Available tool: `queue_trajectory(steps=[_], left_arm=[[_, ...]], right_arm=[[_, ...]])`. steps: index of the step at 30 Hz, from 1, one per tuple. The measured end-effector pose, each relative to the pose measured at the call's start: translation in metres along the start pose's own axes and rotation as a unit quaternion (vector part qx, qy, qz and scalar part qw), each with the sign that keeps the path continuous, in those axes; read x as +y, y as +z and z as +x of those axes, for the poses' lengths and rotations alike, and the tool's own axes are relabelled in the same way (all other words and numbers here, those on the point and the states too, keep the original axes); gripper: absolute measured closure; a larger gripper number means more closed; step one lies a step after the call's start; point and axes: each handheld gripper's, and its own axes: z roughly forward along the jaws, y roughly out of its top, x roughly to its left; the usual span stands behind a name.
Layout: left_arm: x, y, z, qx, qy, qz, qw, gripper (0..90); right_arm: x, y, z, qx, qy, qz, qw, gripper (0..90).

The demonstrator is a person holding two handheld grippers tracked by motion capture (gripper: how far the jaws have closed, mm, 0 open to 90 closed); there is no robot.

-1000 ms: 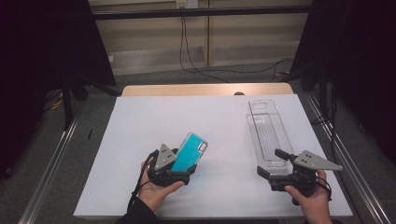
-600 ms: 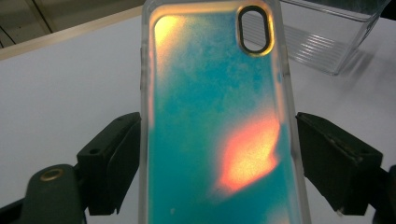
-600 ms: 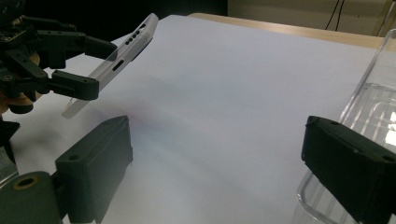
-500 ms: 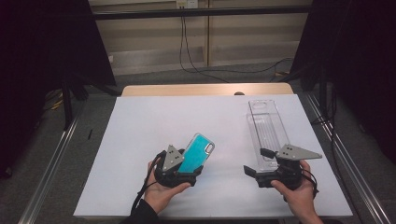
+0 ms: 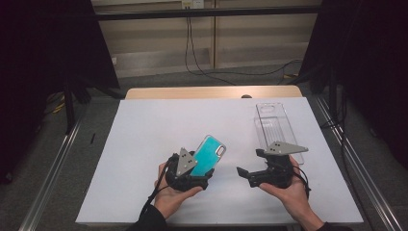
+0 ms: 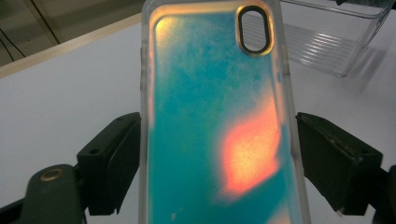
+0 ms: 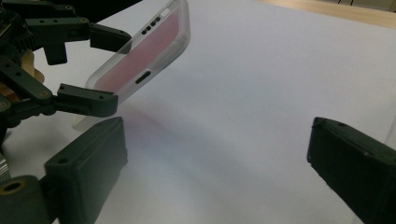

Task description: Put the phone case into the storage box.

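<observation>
We are clamping the case (image 5: 208, 155) in the left tongs (image 5: 195, 169), long axis tilted up-right; right tongs (image 5: 243, 173), apart and empty, are pointing left at it.

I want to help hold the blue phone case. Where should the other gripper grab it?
Probably the free top end of the phone case, by its long side edges. The left gripper already clamps the lower part, and the case tilts up toward the open right gripper, so come in from that side.

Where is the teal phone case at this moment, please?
In the high view, the teal phone case is left of centre near the table's front, clamped tilted in the left gripper, left of the clear plastic tray.
</observation>
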Motion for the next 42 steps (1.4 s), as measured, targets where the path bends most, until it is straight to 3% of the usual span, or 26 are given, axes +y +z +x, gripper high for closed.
queue_trajectory(steps=[7,11,19,34,42], left_arm=[[0.004,0.009,-0.005,0.008,0.009,-0.001,0.9999,17.3],[0.007,0.015,-0.007,0.009,0.012,-0.004,0.9999,17.3],[0.014,0.027,-0.01,0.008,0.018,-0.005,0.9998,17.3],[0.018,0.041,-0.009,0.018,0.014,-0.004,0.9997,17.3],[0.017,0.043,-0.012,0.025,0.019,-0.008,0.9995,17.3]], right_arm=[[0.006,0.003,0.0,-0.001,-0.018,-0.003,0.9998,15.0],[0.009,0.006,0.001,-0.003,-0.002,0.002,1.0,14.7],[0.018,0.009,-0.001,-0.025,-0.002,-0.014,0.9996,18.9],[0.027,0.02,-0.015,-0.028,0.033,0.017,0.9989,35.4],[0.034,0.027,-0.014,-0.026,0.045,0.034,0.998,46.9]])
